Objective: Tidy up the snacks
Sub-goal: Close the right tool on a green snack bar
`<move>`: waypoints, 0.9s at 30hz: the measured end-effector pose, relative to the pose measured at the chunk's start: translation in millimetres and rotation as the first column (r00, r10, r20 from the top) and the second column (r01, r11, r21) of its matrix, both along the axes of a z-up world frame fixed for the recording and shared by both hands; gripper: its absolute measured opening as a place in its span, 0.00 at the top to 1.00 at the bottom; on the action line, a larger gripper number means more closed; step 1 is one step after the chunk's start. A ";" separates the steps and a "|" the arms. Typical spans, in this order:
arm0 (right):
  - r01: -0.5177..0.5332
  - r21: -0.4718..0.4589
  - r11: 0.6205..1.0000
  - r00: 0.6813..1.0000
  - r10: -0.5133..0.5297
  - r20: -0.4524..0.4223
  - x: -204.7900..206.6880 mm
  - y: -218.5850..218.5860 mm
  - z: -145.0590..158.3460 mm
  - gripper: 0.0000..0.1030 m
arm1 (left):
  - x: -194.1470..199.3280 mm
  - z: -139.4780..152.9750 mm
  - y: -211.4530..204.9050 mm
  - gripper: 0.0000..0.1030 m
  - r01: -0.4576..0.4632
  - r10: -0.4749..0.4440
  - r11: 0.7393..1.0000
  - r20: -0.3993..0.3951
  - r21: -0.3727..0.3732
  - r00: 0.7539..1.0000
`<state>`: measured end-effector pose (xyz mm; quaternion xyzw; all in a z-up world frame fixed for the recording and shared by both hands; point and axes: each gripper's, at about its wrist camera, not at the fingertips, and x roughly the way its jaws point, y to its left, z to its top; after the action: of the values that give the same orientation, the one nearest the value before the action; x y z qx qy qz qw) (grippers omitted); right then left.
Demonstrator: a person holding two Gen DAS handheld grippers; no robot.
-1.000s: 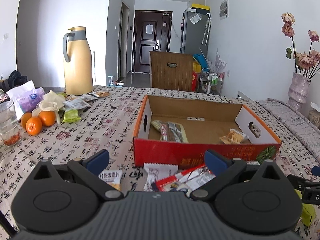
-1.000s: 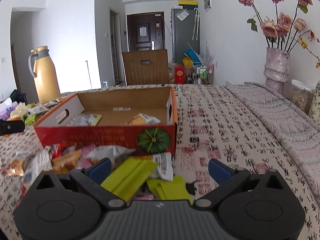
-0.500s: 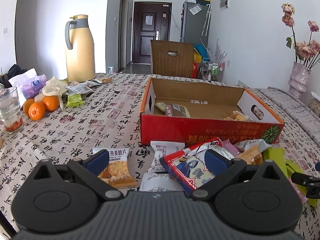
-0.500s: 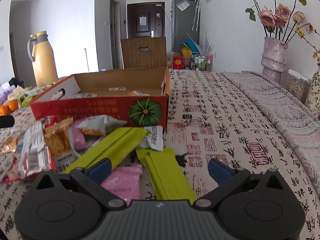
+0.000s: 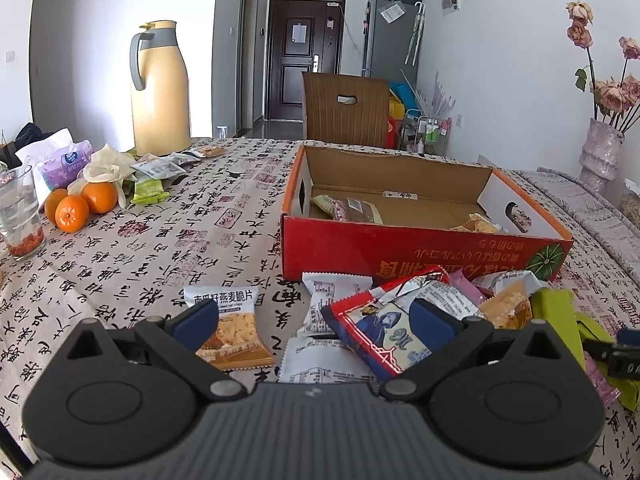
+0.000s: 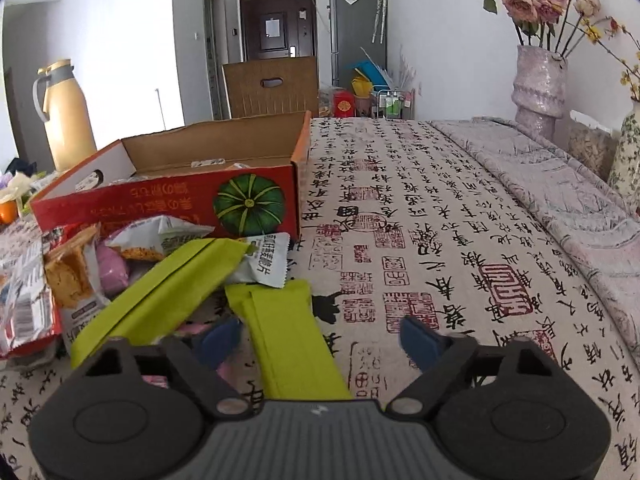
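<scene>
With both jaws wide and empty, I'd pinch the light, crinkly green packet (image 6: 286, 332) flat at mid-length, gently.

Box (image 5: 424, 254) red outside, plain brown inside, green pumpkin print at corner. Tablecloth (image 6: 420, 216) beige with black calligraphy and red seal stamps. Two long packets (image 6: 288, 332) lime green. Cracker packet (image 5: 230, 326) white-topped, orange below. Wrapper (image 5: 384, 332) red-edged, blue figure print. Jug (image 5: 160, 92) tan, grey handle. Oranges (image 5: 72, 213) bright orange. Gripper pads (image 5: 430, 326) dark blue.
</scene>
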<state>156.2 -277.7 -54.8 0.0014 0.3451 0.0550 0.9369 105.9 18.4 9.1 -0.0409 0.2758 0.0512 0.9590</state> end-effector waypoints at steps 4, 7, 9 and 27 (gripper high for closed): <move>-0.023 -0.027 0.999 1.000 0.023 0.003 -3.6 1.6 -3.0 0.30 | 0.4 0.0 -0.2 0.00 0.000 0.000 1.000 -0.001 0.000 1.000; -0.038 -0.033 0.999 0.999 0.038 0.005 -4.4 2.0 -3.1 0.31 | 0.7 -0.1 0.7 0.00 0.001 -0.001 1.000 -0.002 -0.003 1.000; -0.070 -0.021 0.997 0.998 0.070 0.004 -6.5 3.0 -1.1 0.47 | 0.7 -0.2 1.7 0.00 0.002 -0.002 1.000 -0.003 -0.005 1.000; 0.017 0.070 0.997 0.993 -0.025 0.114 -32.8 -10.5 26.3 0.68 | 11.7 -5.1 29.6 0.00 -0.062 0.063 0.998 -0.030 0.028 0.998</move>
<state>123.4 -288.2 -28.5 0.0340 0.2885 0.0571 0.9552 117.6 48.0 4.0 -0.0359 0.2884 0.0855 0.9530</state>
